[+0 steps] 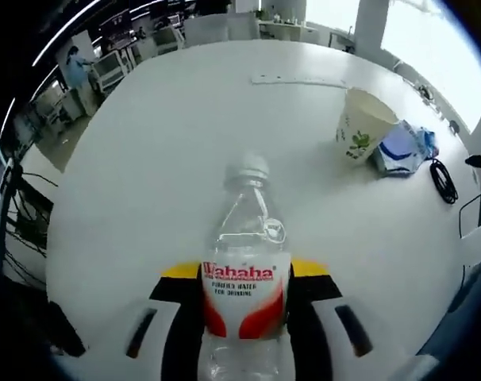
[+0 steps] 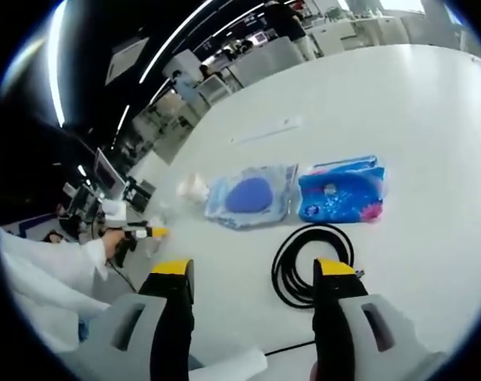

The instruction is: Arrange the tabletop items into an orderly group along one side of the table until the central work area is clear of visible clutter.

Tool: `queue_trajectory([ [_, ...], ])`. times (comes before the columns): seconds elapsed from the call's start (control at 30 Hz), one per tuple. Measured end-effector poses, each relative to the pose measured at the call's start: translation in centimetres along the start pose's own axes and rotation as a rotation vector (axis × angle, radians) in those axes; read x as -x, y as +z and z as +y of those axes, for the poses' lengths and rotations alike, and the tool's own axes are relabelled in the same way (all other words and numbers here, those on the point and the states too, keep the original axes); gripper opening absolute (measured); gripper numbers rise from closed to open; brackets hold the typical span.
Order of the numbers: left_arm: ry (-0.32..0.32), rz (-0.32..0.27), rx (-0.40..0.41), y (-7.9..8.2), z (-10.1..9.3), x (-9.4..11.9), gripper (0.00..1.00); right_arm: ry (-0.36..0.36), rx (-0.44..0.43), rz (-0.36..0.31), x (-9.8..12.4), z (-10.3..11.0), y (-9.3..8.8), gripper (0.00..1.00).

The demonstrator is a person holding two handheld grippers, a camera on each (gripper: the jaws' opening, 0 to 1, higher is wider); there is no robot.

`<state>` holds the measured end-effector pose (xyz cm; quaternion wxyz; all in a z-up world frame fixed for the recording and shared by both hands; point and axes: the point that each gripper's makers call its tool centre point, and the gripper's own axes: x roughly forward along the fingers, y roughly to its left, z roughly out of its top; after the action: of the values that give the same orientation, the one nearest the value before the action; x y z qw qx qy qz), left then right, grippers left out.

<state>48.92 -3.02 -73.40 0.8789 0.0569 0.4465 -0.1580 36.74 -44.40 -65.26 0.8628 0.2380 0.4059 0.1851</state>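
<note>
In the left gripper view, a clear plastic water bottle (image 1: 247,262) with a white ribbed cap and a red-and-white label stands upright between the left gripper (image 1: 247,317) fingers, which are clamped on its lower body. It is on the near part of the smooth white tabletop (image 1: 169,143). Far right stands a tilted paper cup (image 1: 363,125) printed with green leaves, touching a crinkled blue-and-white packet (image 1: 403,149); a coiled black cable (image 1: 443,181) lies just beside them.

In the right gripper view, the right gripper (image 2: 256,298) fingers stand apart, holding nothing, the glossy cable coil (image 2: 310,258) between them. Beyond lie two flat soft packets side by side: pale blue (image 2: 251,196) on the left, bright blue (image 2: 340,193) on the right.
</note>
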Motion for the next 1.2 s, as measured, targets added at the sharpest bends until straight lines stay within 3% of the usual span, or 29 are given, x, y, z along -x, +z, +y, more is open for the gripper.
queue_trajectory([
  [0.33, 0.045, -0.171, 0.024, 2.9, 0.1, 2.8, 0.38, 0.029, 0.012, 0.009, -0.9, 1.5, -0.2, 0.59],
  [0.5, 0.048, -0.262, 0.034, 4.8, -0.8, 4.3, 0.39, 0.055, 0.030, 0.017, -1.5, 2.8, -0.3, 0.59],
  [0.73, 0.032, -0.284, 0.002, 5.5, -2.4, 4.6, 0.39, 0.094, 0.058, 0.033, -2.1, 4.8, -0.6, 0.58],
  [0.9, 0.008, -0.334, 0.007, 6.5, -3.9, 5.5, 0.39, 0.113, 0.096, 0.028, -2.3, 6.2, -0.4, 0.57],
  [1.2, -0.016, -0.397, 0.013, 7.7, -6.3, 6.9, 0.39, 0.217, 0.225, 0.048, -4.1, 11.0, 0.5, 0.57],
])
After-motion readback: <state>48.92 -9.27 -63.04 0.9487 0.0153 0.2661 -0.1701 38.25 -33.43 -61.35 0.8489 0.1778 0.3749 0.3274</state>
